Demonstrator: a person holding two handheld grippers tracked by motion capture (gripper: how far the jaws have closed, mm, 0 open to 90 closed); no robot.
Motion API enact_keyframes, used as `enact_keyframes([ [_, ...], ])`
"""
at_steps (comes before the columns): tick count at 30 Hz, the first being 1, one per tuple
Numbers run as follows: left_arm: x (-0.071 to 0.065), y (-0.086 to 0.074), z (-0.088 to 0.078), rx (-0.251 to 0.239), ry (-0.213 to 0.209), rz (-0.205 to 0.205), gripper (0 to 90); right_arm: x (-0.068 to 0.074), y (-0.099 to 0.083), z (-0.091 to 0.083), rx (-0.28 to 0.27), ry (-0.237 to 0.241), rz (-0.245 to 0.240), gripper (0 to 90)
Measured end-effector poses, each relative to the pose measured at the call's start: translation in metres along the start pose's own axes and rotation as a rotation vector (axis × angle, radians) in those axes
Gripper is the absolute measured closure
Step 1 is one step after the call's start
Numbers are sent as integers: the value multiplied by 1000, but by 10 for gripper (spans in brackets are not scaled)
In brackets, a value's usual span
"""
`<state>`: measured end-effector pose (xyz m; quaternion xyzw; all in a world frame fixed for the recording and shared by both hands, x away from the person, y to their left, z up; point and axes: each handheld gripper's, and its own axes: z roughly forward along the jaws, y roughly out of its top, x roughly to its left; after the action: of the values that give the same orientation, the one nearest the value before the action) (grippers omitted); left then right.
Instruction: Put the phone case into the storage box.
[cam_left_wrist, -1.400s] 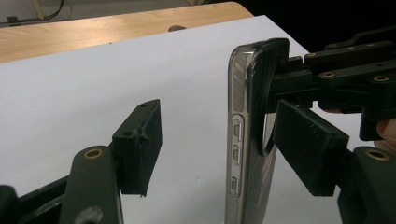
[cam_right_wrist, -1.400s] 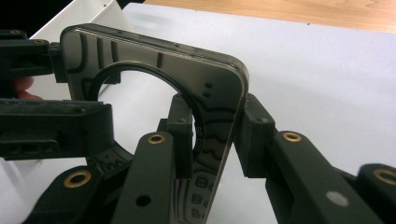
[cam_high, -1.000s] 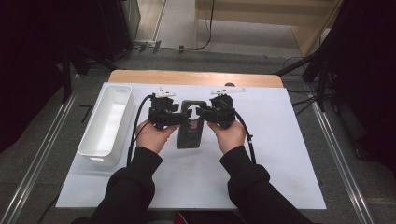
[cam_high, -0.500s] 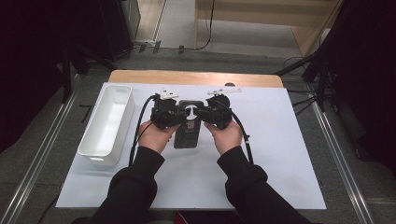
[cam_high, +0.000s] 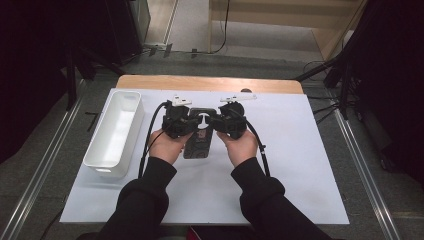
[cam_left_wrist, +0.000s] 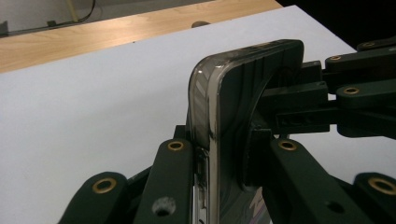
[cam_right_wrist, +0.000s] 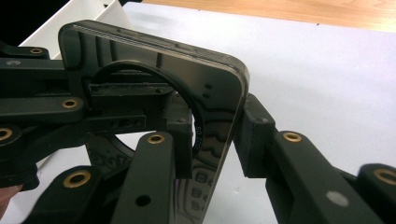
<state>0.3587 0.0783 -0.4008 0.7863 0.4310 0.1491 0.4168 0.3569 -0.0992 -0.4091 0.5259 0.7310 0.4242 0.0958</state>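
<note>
A dark phone in a dark case (cam_high: 199, 145) lies lengthwise at the middle of the white sheet, and both grippers meet at its far end. My left gripper (cam_high: 192, 122) comes in from the left. Its jaws have just been closing with the phone (cam_left_wrist: 243, 116) between them, and both pads now press on its faces. My right gripper (cam_high: 216, 122) comes in from the right and is shut on the same end of the phone (cam_right_wrist: 215, 93), which has a ring on its back. The left gripper view has the right gripper (cam_left_wrist: 299, 102) across the phone.
A long white tray (cam_high: 114, 131) stands at the left of the white sheet (cam_high: 300, 165). The wooden table edge (cam_high: 210, 82) runs along the back. Dark stands and cables flank the table on both sides.
The two grippers sit slightly closer together over the phone than a second ago. The hands and the phone keep their places.
</note>
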Motion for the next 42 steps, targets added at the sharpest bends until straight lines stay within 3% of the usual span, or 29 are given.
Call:
enact_keyframes([
  [17, 2, 3, -2, 14, -37, -23, 794, 0, 0, -2, -16, -1, -7, 675],
  [24, 6, 4, -4, 10, -37, -34, 805, 2, 0, -5, -22, 10, -24, 610],
  [30, 11, 6, -7, 9, -51, -43, 806, 2, -1, -9, -15, 40, -31, 523],
  [42, 26, 13, -22, -24, -107, -67, 807, -11, -13, -23, 1, 141, -34, 446],
])
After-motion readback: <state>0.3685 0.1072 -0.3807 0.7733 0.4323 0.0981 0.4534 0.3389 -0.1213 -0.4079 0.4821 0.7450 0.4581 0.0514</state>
